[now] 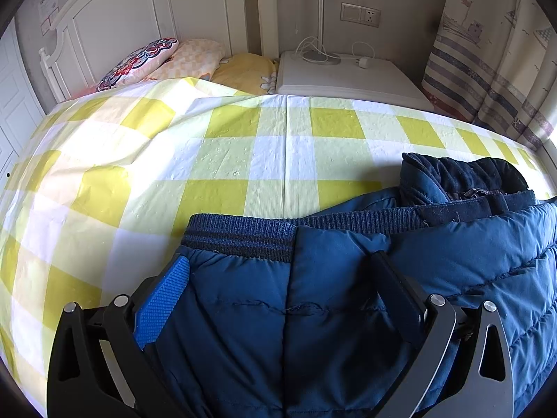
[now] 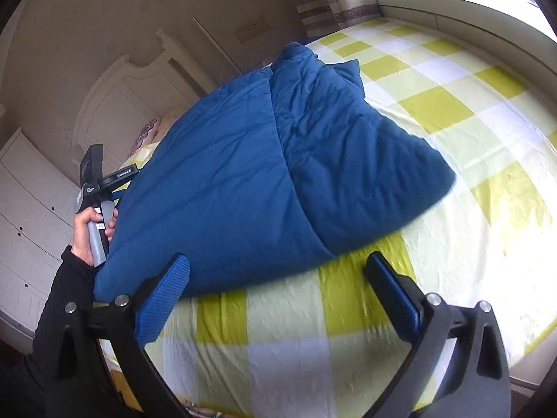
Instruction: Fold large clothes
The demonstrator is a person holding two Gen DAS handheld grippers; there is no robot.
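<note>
A blue padded jacket (image 1: 348,296) lies folded on the yellow-checked bed sheet (image 1: 209,160). In the left wrist view its ribbed hem (image 1: 243,233) and dark collar (image 1: 463,177) show. My left gripper (image 1: 278,271) is wide open, its fingers on either side of the jacket's hem end, with the padded cloth bulging between them. In the right wrist view the jacket (image 2: 261,174) lies as a thick bundle. My right gripper (image 2: 278,271) is open and empty just above the sheet (image 2: 435,104), by the jacket's near edge. The left gripper's handle (image 2: 97,205) shows at the jacket's left side, held by a hand.
Pillows (image 1: 163,59) lie against a white headboard (image 1: 122,10). A white bedside table (image 1: 348,73) with a lamp base and charger stands beside the bed. A striped curtain (image 1: 487,52) hangs at the right. White drawers (image 2: 28,226) and a window ledge (image 2: 452,10) border the bed.
</note>
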